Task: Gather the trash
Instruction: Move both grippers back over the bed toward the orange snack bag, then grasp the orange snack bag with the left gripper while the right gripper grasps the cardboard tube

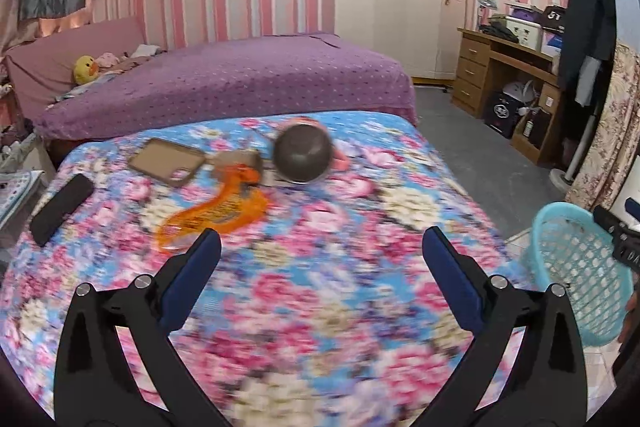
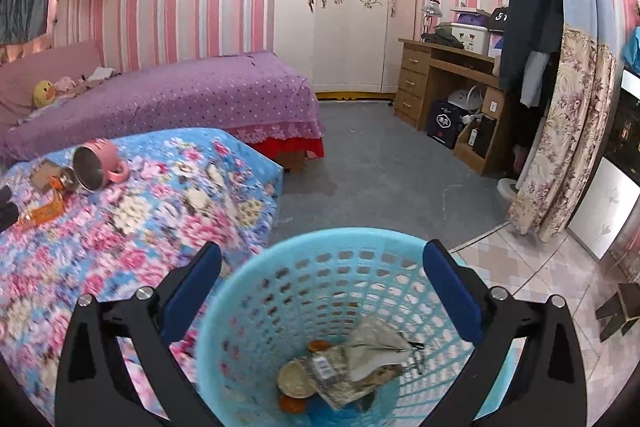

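The left gripper (image 1: 322,243) hangs above a surface draped in a floral cloth (image 1: 320,287), its blue-padded jaws spread wide with nothing between them. Ahead of it on the cloth lies an orange plastic wrapper (image 1: 216,213), crumpled and see-through, just in front of the left finger. Behind the wrapper sits a small brown piece of packaging (image 1: 240,161), and touching that, a pink mug (image 1: 302,155) tipped on its side with its metal-lined mouth turned toward the camera. To the left lie a brown phone case (image 1: 168,161) and, nearer the edge, a dark flat remote-like object (image 1: 60,209). The right gripper (image 2: 322,253) is held over a light blue plastic basket (image 2: 280,291) that stands on the floor beside the cloth-covered surface; its jaws also stand fully apart and hold nothing. At the bottom of the basket rest crumpled paper and wrappers (image 2: 360,359), a round pale lid-like piece (image 2: 296,381) and bits of orange scrap (image 2: 292,405). In the left wrist view the same basket shows at the right edge, with part of the other black gripper over its rim. Behind stand a bed with a purple cover (image 1: 240,79), a white wardrobe (image 2: 340,7) and a wooden desk (image 2: 440,75).
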`<state>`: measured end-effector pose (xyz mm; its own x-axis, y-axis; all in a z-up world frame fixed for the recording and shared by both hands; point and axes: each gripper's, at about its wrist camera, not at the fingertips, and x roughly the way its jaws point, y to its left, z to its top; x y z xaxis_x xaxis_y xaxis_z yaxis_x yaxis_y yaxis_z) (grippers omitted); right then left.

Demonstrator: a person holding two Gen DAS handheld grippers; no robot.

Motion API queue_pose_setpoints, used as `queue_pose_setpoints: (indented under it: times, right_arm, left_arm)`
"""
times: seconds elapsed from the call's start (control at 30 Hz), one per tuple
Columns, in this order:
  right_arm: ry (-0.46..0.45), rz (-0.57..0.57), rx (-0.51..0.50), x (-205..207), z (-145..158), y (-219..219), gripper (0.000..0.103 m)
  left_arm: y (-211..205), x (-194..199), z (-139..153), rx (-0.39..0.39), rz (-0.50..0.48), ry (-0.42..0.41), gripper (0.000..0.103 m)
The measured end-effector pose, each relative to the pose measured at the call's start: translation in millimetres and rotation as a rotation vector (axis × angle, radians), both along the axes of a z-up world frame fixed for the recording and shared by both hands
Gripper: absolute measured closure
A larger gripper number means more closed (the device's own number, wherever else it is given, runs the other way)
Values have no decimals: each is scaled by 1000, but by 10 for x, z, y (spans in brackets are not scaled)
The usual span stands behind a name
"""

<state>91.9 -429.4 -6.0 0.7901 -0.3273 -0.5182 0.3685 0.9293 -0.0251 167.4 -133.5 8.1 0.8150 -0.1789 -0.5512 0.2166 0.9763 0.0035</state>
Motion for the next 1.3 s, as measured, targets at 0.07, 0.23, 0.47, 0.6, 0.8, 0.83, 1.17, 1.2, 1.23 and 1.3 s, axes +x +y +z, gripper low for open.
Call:
queue_pose_setpoints:
  times: [0.07, 0.23, 0.47, 0.6, 0.8, 0.83, 1.17, 1.2, 1.23, 1.3]
  right_arm:
    - [-10, 12, 10, 45, 18, 100, 5]
    - [-26, 59, 25, 201, 12, 426, 5]
    - [-7, 104, 29, 502, -90, 869, 5]
    - [21, 123, 18, 687, -169, 1053, 5]
    - [56, 139, 4, 891, -253, 1198, 5]
    - [63, 137, 2, 928, -270, 1208, 5]
    - [96, 121, 52, 1190, -357, 1244, 5]
    - [98, 121, 49, 1206, -362, 1259, 5]
    - [102, 122, 46, 1226, -369, 1277, 5]
    - [108, 128, 43, 1267, -382, 1323, 5]
  left_arm:
    - [197, 35, -13, 22, 27, -9, 6]
    - [638, 165, -133, 25, 89, 18, 6]
    - [1176, 423, -250, -33, 183, 82, 6]
    - [1441, 604, -343, -39, 244, 110, 6]
    - [1818, 973, -598, -115, 298, 261, 6]
    - [1855, 1021, -638, -134, 298, 284, 6]
    - [1572, 1300, -798, -97, 192, 344, 16]
    - [1507, 1312, -806, -70, 180, 343, 19]
    - [1467, 1318, -812, -54, 172, 341, 21]
    - [1368, 1336, -819, -18, 138, 333, 37]
